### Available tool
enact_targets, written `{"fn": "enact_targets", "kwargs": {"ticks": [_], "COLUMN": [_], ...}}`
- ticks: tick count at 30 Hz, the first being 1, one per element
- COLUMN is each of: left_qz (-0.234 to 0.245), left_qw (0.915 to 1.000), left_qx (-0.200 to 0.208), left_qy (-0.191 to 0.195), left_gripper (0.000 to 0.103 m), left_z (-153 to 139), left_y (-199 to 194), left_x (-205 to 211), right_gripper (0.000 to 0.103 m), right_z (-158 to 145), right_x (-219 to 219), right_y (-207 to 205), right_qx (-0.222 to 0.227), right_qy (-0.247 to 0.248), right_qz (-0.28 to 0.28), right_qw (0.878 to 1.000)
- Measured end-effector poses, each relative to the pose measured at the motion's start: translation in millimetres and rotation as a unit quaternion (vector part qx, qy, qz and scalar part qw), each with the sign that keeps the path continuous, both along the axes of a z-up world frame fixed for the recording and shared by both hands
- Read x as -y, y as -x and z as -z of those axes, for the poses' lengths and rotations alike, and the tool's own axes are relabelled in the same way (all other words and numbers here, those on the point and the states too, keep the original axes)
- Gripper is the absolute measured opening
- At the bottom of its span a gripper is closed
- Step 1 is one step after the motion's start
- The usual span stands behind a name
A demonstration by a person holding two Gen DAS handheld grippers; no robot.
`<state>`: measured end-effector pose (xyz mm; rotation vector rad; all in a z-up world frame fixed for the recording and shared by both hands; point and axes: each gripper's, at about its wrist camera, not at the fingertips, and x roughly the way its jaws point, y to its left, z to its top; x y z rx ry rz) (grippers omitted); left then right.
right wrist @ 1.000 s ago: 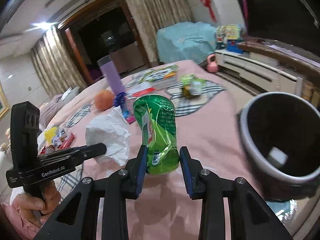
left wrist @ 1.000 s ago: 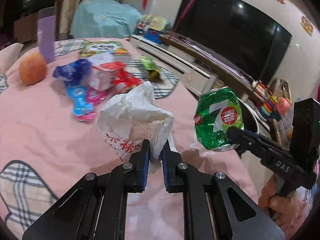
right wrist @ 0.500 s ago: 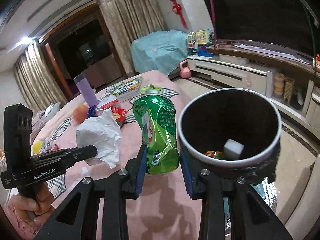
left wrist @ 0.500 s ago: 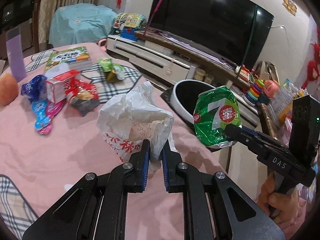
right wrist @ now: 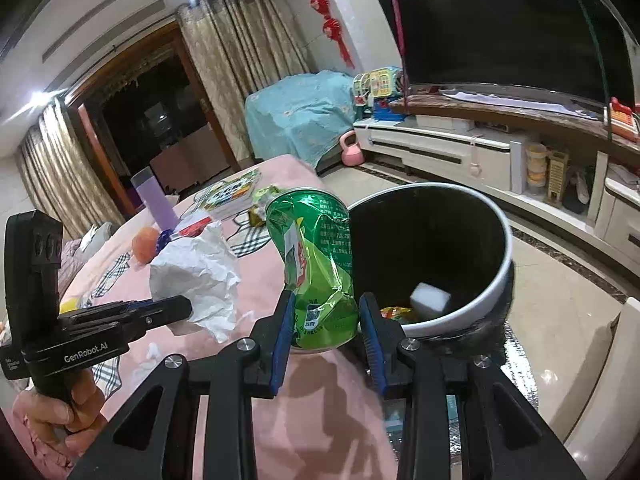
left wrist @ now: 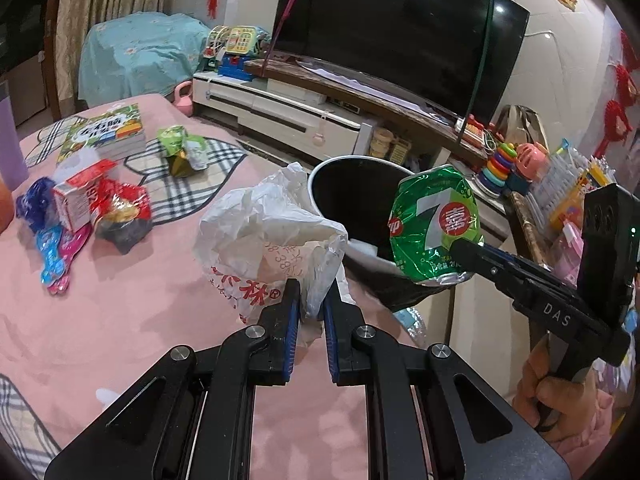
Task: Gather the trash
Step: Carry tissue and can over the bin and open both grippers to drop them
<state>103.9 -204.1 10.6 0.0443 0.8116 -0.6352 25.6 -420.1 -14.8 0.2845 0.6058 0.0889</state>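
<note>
My left tool (left wrist: 308,300) is clenched on a fold of the crumpled white plastic bag (left wrist: 268,236), and my right tool (right wrist: 324,316) is clamped across the lower body of the crushed green soda can (right wrist: 316,264); both pieces of trash hang in the air above the pink tabletop (left wrist: 120,312), just beside the dark bin (right wrist: 480,216) that stands past the table's edge. The bin already has a white block and a wrapper at its bottom. The risk I see is letting go too early: the can sits near the bin's rim rather than clearly over the opening, so a release here could bounce it off the rim onto the floor. The bag is light and billowy, and I pinch only a thin fold, so it may slip out, or drift and catch on the rim instead of dropping in. With both tools converging on one opening, they could also knock each other. More wrappers (left wrist: 80,208) wait on the tabletop.
</note>
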Motion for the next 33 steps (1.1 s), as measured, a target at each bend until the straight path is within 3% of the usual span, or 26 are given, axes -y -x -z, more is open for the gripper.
{"fn": "enact_targets", "kwargs": {"ticks": [17, 33], "left_qz": [0.051, 0.083], "left_qw": [0.9987, 0.9962], "left_qx": [-0.004, -0.021], "left_qy": [0.0, -0.015], "left_gripper": [0.011, 0.011], "left_z": [-7, -3], "left_y": [-23, -48], "left_x": [60, 111], "right_gripper": [0.033, 0.033], "right_z": [-8, -9], "right_x": [54, 59], "right_y": [-5, -35], "right_qx": [-0.007, -0.039], "right_qy": [0.019, 0.059], "right_qz": [0.054, 0.059], "right_qw": [0.998, 0.996]}}
